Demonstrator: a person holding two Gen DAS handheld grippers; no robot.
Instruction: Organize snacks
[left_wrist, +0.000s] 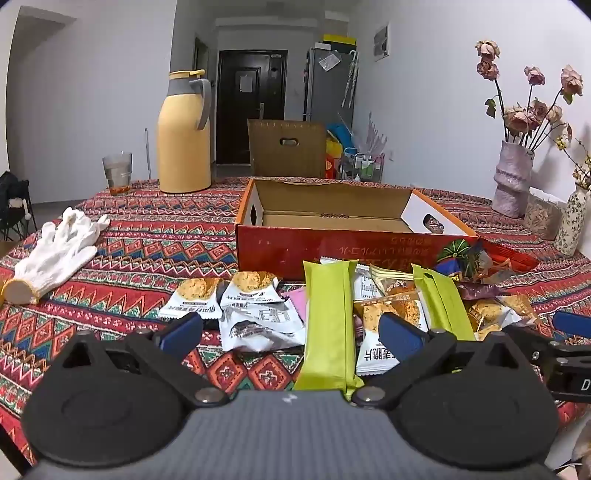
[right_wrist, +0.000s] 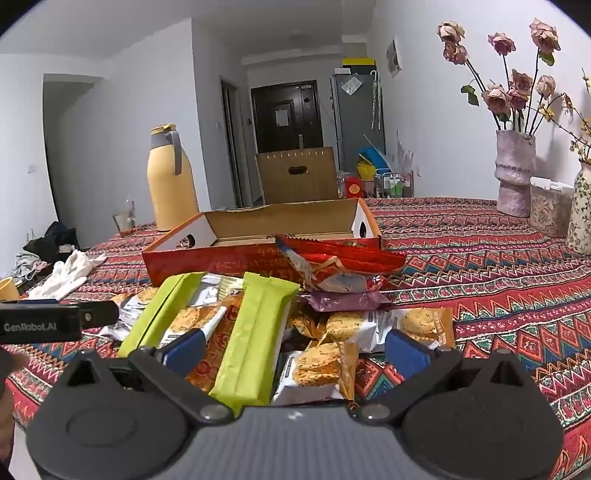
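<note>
Both your grippers spread wide, nothing held, snack pile right under them.

Your left gripper (left_wrist: 291, 328) hangs over a long green bar (left_wrist: 327, 325) and white cracker packets (left_wrist: 258, 317); your right gripper (right_wrist: 295, 349) straddles another green bar (right_wrist: 255, 336) and orange-trimmed cracker packs (right_wrist: 321, 365). The pile sits on the patterned tablecloth (left_wrist: 147, 236), touching the near wall of the open red box (left_wrist: 332, 221). A red wrapper (right_wrist: 343, 254) leans on that wall.

Snack pile (left_wrist: 332, 314) before open box (left_wrist: 258, 206) (unobstructed above)
</note>
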